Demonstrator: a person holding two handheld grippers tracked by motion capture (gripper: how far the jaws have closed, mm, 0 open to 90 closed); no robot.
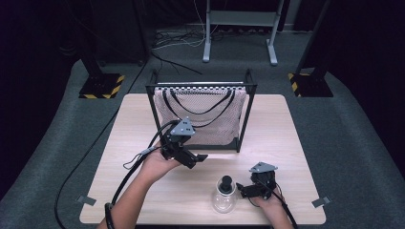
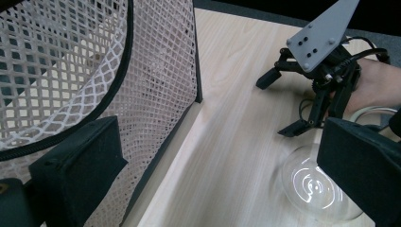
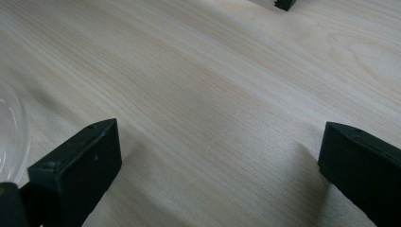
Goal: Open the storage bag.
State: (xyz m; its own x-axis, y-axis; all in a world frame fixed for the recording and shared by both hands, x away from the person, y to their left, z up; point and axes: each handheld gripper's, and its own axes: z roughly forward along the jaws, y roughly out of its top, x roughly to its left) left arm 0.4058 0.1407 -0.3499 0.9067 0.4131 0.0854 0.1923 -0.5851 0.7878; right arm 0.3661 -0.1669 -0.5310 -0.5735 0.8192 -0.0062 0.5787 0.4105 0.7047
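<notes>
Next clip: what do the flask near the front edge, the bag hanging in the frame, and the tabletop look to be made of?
Flask: clear, glossy, most likely glass, since the table shows through its round body and light rings reflect off it; dark stopper, material unclear.
Bag: pale open-weave mesh fabric with dark cord trim; the diamond holes are plain in the left gripper view.
Table: light wood or wood-look laminate, matte, with visible grain.

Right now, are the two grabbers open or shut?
Left gripper: open, holding nothing.
Right gripper: open, holding nothing, beside the glass flask.

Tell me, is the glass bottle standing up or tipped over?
Standing up. In the high view the glass bottle rests on its round bottom on the table, black top up.
</notes>
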